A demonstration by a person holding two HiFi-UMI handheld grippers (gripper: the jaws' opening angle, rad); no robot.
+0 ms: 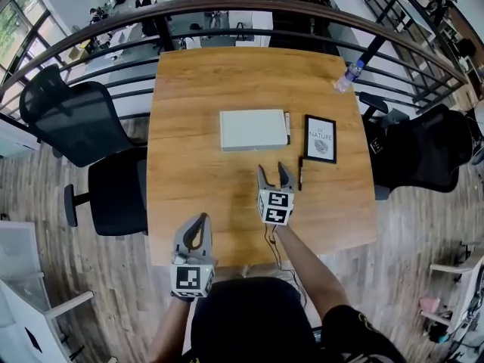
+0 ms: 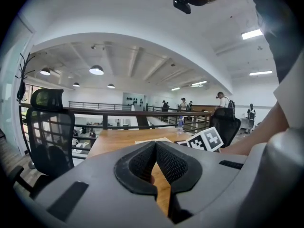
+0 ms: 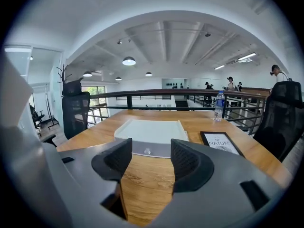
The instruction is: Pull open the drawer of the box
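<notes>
A flat white box [image 1: 254, 129] lies in the middle of the wooden table [image 1: 197, 180]. Its drawer front with a small clear knob [image 3: 147, 151] faces me and is closed. My right gripper [image 1: 275, 177] hovers just in front of the box, a short gap away, jaws open and empty. In the right gripper view the box [image 3: 152, 131] sits straight ahead between the jaws, and the right gripper [image 3: 148, 161] is apart from it. My left gripper [image 1: 193, 234] is at the table's near edge, shut on nothing; in its own view the left gripper [image 2: 155, 156] has its pads touching.
A black-framed picture [image 1: 320, 138] lies right of the box, with a black pen [image 1: 300, 174] beside it. A water bottle [image 1: 349, 76] stands at the far right corner. Black office chairs [image 1: 83, 119] flank the table, and a railing [image 1: 227, 10] runs behind.
</notes>
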